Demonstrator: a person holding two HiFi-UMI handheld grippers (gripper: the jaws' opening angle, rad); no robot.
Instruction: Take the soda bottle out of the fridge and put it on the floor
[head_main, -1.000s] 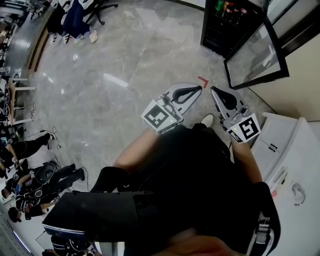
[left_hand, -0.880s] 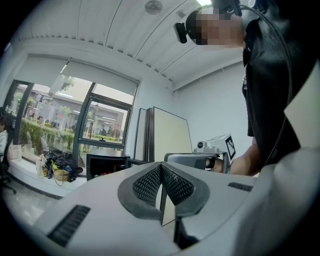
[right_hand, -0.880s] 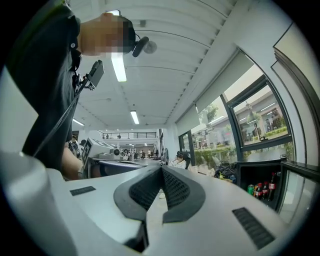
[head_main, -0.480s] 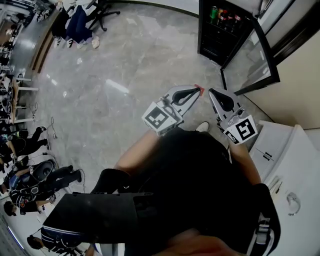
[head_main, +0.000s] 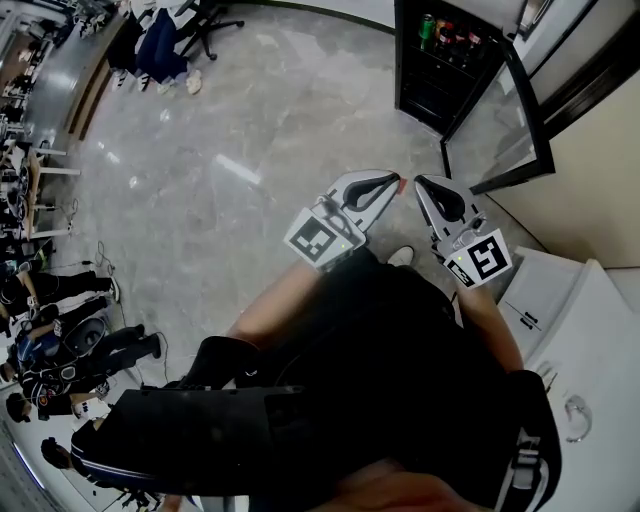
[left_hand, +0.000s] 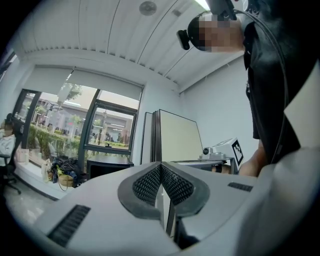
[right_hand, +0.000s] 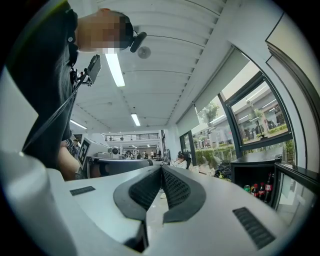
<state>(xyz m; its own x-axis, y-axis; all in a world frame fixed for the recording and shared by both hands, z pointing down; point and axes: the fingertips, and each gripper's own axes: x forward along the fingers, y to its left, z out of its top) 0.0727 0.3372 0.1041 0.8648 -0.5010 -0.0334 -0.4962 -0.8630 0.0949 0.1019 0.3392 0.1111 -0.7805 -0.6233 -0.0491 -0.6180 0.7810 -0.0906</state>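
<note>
Dark soda bottle beyond right tongs.

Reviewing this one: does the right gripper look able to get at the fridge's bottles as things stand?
Probably not yet. The door stands open, so the bottles are exposed, but a stretch of floor separates the right gripper from the fridge, and its jaws are shut.

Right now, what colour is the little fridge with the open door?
The fridge is black; the head view shows it best.
</note>
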